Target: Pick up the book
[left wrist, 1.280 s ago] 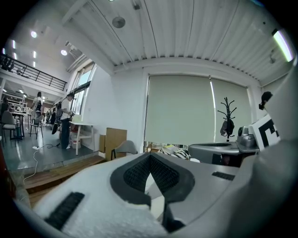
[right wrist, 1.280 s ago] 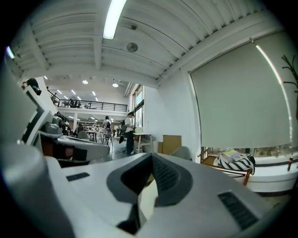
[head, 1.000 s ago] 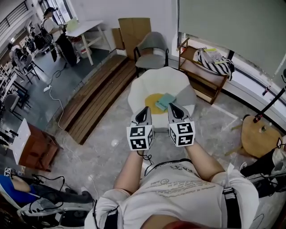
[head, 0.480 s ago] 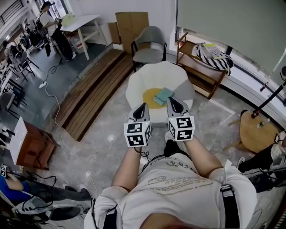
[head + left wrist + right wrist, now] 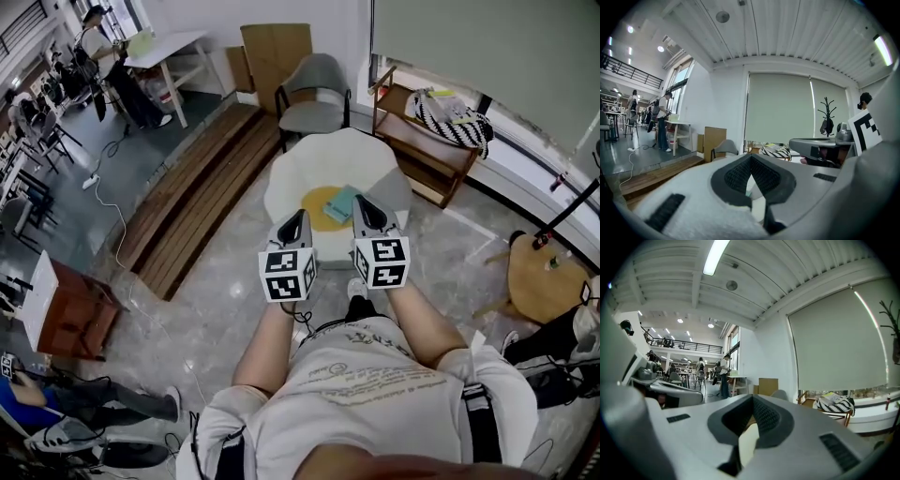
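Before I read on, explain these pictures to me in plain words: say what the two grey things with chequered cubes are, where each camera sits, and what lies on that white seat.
No robot here: a person holds grey hand-held tongs in each hand, the left tongs and the right tongs; the black-and-white cubes are part of them. The head view comes from a camera on the person's head, looking steeply down. The two gripper views come from cameras riding on the tongs, looking along their jaws into the room. On the floor ahead stands a round white seat with a yellow middle, and on it lies a flat teal book. Both tongs are shut and empty; the book is not yet picked up.
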The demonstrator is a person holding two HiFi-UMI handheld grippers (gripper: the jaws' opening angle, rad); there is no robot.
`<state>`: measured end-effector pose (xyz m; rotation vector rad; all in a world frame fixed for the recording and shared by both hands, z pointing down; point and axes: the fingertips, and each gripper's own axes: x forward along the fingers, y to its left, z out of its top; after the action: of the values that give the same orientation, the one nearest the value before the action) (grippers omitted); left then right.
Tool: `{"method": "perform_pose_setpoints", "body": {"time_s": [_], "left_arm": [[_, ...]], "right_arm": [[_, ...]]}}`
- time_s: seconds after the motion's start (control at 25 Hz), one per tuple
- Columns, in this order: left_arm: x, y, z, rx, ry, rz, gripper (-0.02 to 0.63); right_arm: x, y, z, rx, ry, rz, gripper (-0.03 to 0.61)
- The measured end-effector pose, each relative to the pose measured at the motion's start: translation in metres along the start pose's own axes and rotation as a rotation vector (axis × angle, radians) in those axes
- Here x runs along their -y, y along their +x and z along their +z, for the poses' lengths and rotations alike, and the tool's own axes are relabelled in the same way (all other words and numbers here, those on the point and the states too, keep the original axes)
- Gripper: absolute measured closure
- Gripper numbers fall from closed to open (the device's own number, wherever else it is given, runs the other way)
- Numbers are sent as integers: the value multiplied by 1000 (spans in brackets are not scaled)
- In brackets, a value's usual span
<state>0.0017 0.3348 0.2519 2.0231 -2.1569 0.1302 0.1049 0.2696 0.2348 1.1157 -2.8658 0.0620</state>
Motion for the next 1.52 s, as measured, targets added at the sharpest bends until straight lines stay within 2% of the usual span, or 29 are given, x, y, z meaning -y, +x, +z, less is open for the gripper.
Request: {"method": "perform_pose_setpoints", "body": {"time_s": [0.32, 0.88, 1.2, 1.52], "left_arm": [[1, 47, -2, -15, 27, -24, 595], [-21, 166, 24, -71, 6, -36, 595], [-62, 226, 27, -104, -27, -30, 595], [-32, 291, 28, -140, -11, 26, 595]], "right_arm": [[25, 41, -9, 5, 19, -6, 552], [80, 152, -7, -49, 46, 14, 552], [90, 223, -14, -98, 48, 29, 552], [151, 253, -23, -109, 93, 91, 552]]}}
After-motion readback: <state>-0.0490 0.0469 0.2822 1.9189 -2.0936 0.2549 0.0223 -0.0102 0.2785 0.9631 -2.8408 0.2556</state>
